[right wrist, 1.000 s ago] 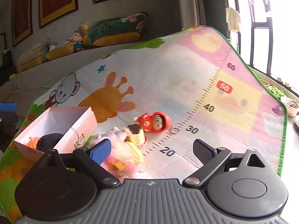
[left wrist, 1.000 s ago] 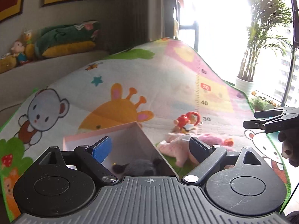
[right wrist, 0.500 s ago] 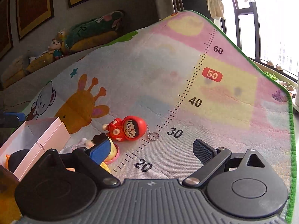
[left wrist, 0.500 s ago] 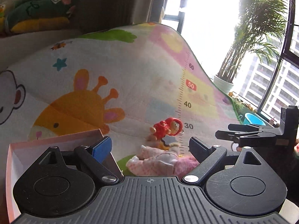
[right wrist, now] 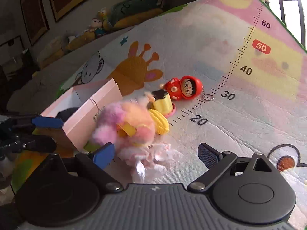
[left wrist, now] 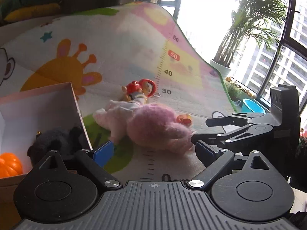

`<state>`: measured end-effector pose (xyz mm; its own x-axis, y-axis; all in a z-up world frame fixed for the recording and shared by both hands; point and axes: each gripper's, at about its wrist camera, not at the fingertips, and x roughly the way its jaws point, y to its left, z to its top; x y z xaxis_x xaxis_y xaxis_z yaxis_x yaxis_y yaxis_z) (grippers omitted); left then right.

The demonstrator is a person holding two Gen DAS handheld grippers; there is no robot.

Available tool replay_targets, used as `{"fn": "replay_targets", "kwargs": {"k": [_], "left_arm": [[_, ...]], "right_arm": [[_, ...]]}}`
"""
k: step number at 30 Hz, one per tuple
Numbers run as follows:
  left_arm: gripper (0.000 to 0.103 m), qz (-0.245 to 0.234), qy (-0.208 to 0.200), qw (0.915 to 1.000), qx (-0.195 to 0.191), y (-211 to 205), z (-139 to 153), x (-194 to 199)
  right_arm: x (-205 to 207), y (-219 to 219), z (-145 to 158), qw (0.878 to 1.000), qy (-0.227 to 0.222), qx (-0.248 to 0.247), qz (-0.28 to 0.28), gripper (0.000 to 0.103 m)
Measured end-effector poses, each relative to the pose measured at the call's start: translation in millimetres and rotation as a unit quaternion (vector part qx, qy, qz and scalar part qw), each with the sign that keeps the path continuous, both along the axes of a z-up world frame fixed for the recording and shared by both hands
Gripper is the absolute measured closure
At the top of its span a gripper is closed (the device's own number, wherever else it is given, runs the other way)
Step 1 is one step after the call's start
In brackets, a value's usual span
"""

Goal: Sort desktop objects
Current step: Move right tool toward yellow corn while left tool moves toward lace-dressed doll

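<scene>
A fluffy pink plush doll (left wrist: 151, 126) (right wrist: 130, 130) lies on the play mat (right wrist: 191, 44) beside an open pink box (left wrist: 38, 103) (right wrist: 92, 103). My left gripper (left wrist: 153, 151) stands open, low over the mat, with the doll just beyond its fingertips. My right gripper (right wrist: 156, 154) is open and its jaws are closing; the doll's white skirt lies between them, and the pads do not touch it. A red keychain figure (left wrist: 140, 88) (right wrist: 184, 88) and a yellow toy (right wrist: 161, 113) lie behind the doll. Each gripper shows in the other's view, the right gripper (left wrist: 220, 128) and the left gripper (right wrist: 44, 132).
Inside the box sit a black plush (left wrist: 57, 140) and an orange pumpkin (left wrist: 9, 164). The mat carries a printed ruler (right wrist: 228, 95). Cushions and soft toys (right wrist: 115, 19) line the far wall. A potted palm (left wrist: 230, 61) and a blue tub (left wrist: 253, 105) stand by the window.
Both grippers have sunk toward the mat and tipped downward. The pink doll now looms large in front of both. The left view shows the inside of the box again.
</scene>
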<state>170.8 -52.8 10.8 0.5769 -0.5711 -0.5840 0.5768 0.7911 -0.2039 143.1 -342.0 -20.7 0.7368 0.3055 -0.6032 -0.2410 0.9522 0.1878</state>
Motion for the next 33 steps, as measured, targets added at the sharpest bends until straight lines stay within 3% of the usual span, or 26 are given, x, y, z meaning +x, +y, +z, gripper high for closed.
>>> {"fn": "replay_targets", "kwargs": {"k": [4,8,11,14,16,22,24,28,33], "left_arm": [[0.008,-0.025,-0.009,0.9996,0.003,-22.2,7.3,15.6],[0.007,-0.040,-0.077,0.9944,0.061,-57.5,6.0,16.9],[0.007,-0.023,-0.095,0.9892,0.109,-81.9,-8.4,27.6],[0.006,0.033,-0.098,0.9836,0.147,-89.7,-20.2,36.3],[0.006,0.066,-0.075,0.9841,0.147,-84.5,-20.3,37.3],[0.006,0.086,-0.087,0.9724,0.199,-72.4,-14.5,26.6],[0.007,0.068,-0.076,0.9790,0.177,-63.3,-10.6,25.3],[0.007,-0.010,-0.032,0.9961,0.082,-49.6,5.6,21.3],[0.007,-0.103,0.001,0.9946,-0.006,-51.1,9.3,14.5]], "right_arm": [[-12.9,-19.4,8.1,0.999,0.004,-0.001,-0.041,0.020],[9.4,-38.3,50.9,0.998,-0.036,-0.007,-0.059,0.021],[39.8,-34.2,65.9,0.998,-0.052,-0.017,-0.027,0.023],[79.7,-18.3,60.6,0.997,-0.066,-0.020,0.021,0.026],[108.9,-13.3,51.5,0.997,-0.064,-0.006,0.034,0.026],[193.4,-10.1,11.8,0.998,-0.048,0.030,0.009,0.026],[211.4,-10.9,4.1,0.997,-0.034,0.065,0.017,0.025],[212.6,-11.4,-3.8,0.991,0.018,0.123,0.049,0.024],[149.7,-39.3,10.0,0.980,0.062,0.183,0.054,0.023]]}}
